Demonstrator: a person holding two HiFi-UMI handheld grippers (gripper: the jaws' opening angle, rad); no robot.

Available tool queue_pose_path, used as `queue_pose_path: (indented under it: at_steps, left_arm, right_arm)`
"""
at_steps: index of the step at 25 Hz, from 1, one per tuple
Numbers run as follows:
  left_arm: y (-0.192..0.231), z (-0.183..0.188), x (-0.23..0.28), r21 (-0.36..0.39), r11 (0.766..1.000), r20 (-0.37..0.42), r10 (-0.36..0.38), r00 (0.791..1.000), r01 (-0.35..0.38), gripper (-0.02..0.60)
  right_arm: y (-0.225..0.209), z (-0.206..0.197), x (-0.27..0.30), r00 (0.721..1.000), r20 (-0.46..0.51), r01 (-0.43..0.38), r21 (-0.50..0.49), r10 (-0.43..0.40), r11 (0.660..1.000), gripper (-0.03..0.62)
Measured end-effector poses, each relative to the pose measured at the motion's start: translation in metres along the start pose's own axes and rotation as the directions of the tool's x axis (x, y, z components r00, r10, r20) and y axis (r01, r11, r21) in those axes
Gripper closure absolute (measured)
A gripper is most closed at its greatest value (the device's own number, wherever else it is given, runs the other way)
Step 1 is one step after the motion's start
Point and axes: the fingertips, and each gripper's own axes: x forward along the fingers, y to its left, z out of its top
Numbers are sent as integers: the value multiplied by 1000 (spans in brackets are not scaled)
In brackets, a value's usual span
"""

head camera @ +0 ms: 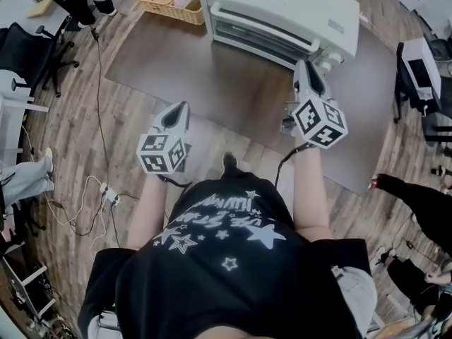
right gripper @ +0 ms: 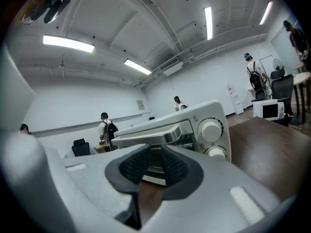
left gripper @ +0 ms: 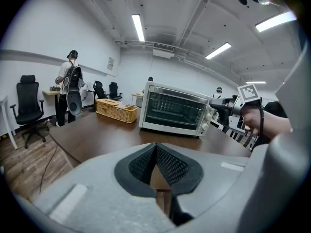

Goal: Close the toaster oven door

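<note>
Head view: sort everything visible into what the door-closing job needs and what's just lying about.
For the job:
- toaster oven
- its door handle
- right gripper, close to the oven's front, fingers apart

Lying about:
- wicker basket beside the oven
- office chair
- power strip on the floor
- left gripper, held back, fingers together

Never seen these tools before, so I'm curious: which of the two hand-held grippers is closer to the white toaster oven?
The right gripper: its tip nearly reaches the knob end of the toaster oven, while the left gripper sits farther back.
</note>
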Motion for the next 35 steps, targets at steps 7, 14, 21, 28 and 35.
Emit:
queue_pose_path:
  at_steps: [7,14,21,28,35]
  left_arm:
    - [10,-17,-33,-23,999,0,28,1000,-28,571]
    - [7,-22,-60,-33,998,21,47,999,-46,571]
    - [-3,-36,-82,-41,998,23,55,998,-54,571]
    - [-5,-45,-94,-54,997,17,61,998,-60,571]
    - [-12,-52,-103,-58,996,25,62,998,-60,571]
  right_arm:
    - [26,-31,-19,996,-89,-17,-24,15,1000,589]
    - [44,-49,-40,988,-147,-57,-43,50,997,589]
    - [51,-63,-64,982,-174,-77,-34,70,996,589]
    - [54,-78,-79,974,-213,-85,-45,74,995,589]
    - [53,-86,-90,971,-225,-88,-44,76,995,589]
